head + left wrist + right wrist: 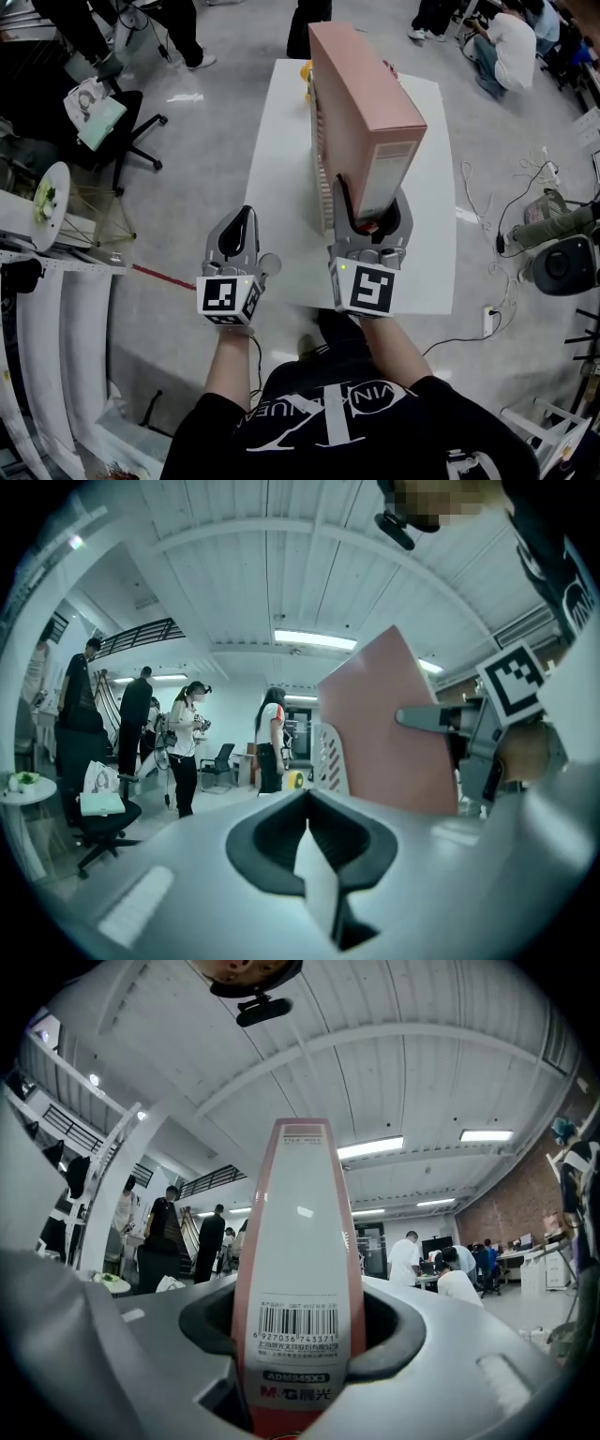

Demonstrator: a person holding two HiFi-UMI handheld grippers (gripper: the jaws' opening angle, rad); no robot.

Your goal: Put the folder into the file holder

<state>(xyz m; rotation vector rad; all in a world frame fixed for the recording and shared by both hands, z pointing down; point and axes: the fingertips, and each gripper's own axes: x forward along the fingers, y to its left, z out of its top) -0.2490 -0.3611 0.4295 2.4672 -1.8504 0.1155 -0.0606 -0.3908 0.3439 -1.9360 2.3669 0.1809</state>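
Observation:
A thick pink box folder [361, 103] stands upright over the white table [281, 187], raised a little. My right gripper [372, 220] is shut on its near lower end. In the right gripper view the folder's white spine label with a barcode [298, 1269] fills the gap between the jaws [298, 1354]. A white slotted file holder [322, 187] stands on the table right beside the folder's left face, mostly hidden by it. The left gripper view shows the file holder [330, 757] behind the folder [384, 733]. My left gripper [242, 225] hangs to the left of the folder, shut and empty [307, 855].
A yellow object [307, 70] lies at the table's far end. A black office chair [112, 122] and a round white side table [52, 197] stand to the left. A fan and cables [553, 253] lie on the floor at right. Several people stand beyond the table.

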